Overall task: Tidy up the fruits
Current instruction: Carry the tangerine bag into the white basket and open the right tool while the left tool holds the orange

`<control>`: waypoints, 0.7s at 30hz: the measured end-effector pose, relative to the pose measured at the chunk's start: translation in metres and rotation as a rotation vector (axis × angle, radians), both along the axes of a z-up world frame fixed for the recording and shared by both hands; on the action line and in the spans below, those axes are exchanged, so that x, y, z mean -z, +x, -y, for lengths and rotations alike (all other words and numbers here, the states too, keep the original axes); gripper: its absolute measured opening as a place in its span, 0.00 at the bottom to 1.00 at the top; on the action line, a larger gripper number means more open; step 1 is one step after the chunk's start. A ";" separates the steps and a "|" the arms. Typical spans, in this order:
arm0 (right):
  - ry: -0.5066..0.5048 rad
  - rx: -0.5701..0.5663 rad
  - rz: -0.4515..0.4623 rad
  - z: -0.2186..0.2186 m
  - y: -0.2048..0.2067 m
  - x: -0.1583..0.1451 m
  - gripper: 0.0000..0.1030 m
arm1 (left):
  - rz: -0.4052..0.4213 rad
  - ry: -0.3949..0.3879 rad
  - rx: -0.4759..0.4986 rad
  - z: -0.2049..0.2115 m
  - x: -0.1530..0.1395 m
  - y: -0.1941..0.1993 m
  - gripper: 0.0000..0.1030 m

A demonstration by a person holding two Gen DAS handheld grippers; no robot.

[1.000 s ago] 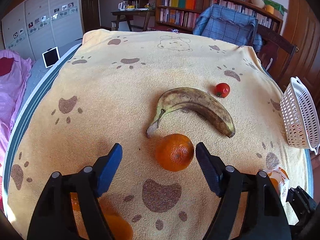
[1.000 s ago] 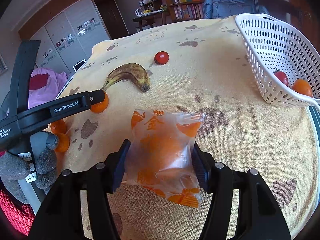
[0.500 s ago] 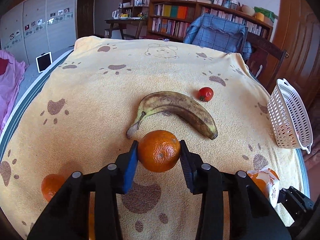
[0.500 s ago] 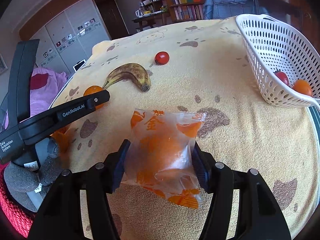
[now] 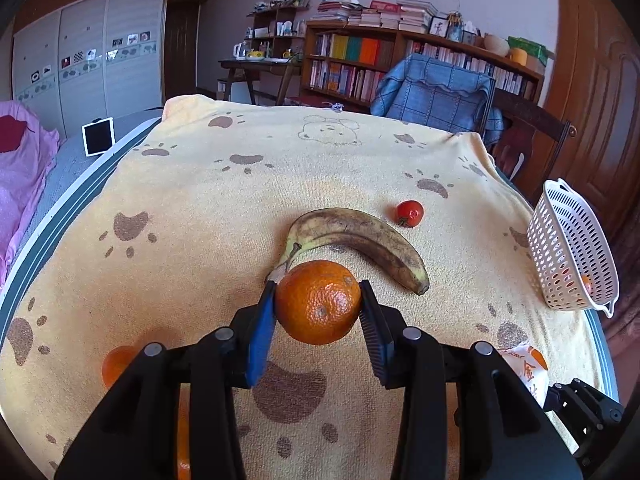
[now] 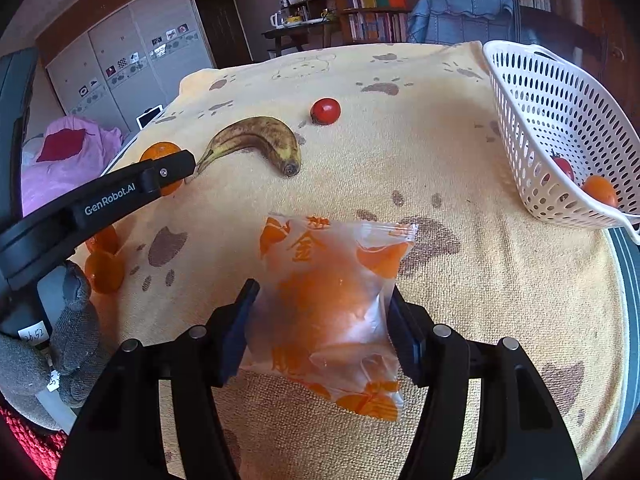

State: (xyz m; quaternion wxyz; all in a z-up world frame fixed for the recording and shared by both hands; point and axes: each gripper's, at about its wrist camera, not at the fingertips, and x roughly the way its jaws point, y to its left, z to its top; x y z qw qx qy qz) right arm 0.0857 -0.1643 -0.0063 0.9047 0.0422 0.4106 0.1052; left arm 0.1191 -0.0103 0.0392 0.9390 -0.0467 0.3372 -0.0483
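Between the jaws of the left gripper (image 5: 318,304) an orange (image 5: 318,302) is clamped, both pads pressed against its sides; it appears to be raised a little off the towel (image 5: 192,216), though that cannot be told for sure. Between the jaws of the right gripper (image 6: 320,320) a bagged orange (image 6: 332,312) is held, the plastic squeezed from both sides.

Behind and left of the left jaws, two loose oranges (image 6: 102,264) are seen on the towel, partly hidden by the gripper body. Just beyond the left jaws lies a banana (image 5: 356,240), its stem end close to the held orange. Past the banana, slightly right, a tomato (image 5: 409,213) is seen, apart from the banana. Far right of the left jaws, and ahead-right of the right jaws, a white basket (image 6: 560,132) stands at the towel's edge; a tomato and an orange fruit are already lying in it.

The task is judged to be partly done: two pieces are stowed and two are gripped but not yet delivered. Left on the towel are the banana, the tomato and the loose oranges. The basket is well apart from the left jaws, so a long carry would be needed.
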 end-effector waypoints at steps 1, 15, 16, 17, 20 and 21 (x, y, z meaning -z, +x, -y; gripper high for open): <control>-0.006 0.000 0.000 -0.001 0.000 0.000 0.62 | -0.002 -0.005 -0.002 -0.001 0.000 0.000 0.39; -0.033 0.001 -0.002 -0.005 0.002 0.001 0.63 | 0.010 -0.007 0.005 0.000 -0.002 -0.004 0.39; -0.034 0.002 -0.003 -0.006 0.002 0.001 0.62 | 0.010 -0.007 0.006 0.000 -0.002 -0.004 0.39; -0.038 0.005 -0.002 -0.006 0.002 0.001 0.62 | 0.009 -0.008 0.005 0.000 -0.002 -0.004 0.39; -0.026 0.013 -0.002 -0.004 0.002 0.001 0.59 | 0.012 -0.012 0.003 0.000 -0.002 -0.004 0.39; -0.014 0.018 -0.004 -0.001 0.002 0.001 0.59 | 0.013 -0.015 0.003 0.000 -0.002 -0.004 0.39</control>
